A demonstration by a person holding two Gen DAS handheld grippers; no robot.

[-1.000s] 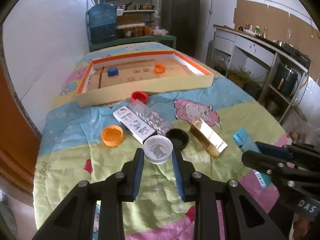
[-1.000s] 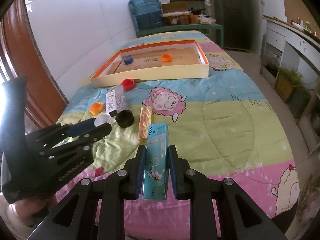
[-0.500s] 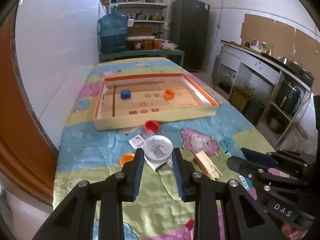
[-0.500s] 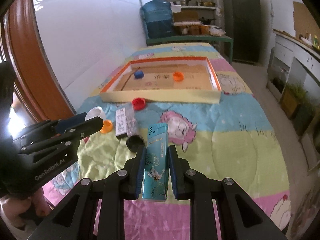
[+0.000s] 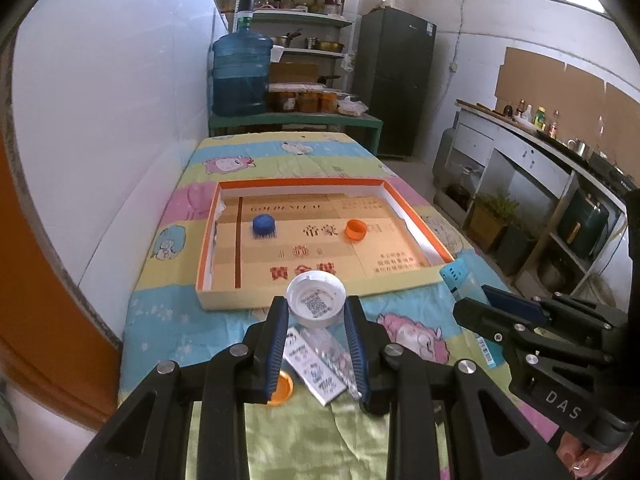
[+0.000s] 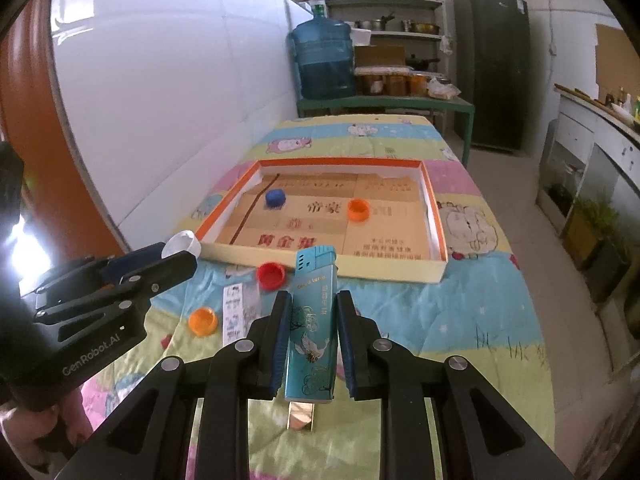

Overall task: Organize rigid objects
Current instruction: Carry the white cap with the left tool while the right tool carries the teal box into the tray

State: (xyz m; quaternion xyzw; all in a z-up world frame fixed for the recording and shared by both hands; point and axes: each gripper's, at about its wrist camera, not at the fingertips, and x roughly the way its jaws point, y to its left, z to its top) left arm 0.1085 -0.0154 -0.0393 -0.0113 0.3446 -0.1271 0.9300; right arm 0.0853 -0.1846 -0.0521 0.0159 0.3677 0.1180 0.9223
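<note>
White round plastic cap (image 5: 316, 299) sits pinched in the left hand-held gripper (image 5: 316, 312); the right hand-held gripper (image 6: 312, 320) clamps a glossy teal rectangular lighter (image 6: 312, 328).

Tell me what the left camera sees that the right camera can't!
Only the left wrist view shows the inside of the white cap, with its square code, held in the left gripper. Only the right wrist view shows the red cap and the bird picture on the blue lighter held in the right gripper. Both show the tray holding a blue cap and an orange cap.

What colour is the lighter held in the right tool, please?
Teal lighter with a bird design; clearest in the right wrist view.
</note>
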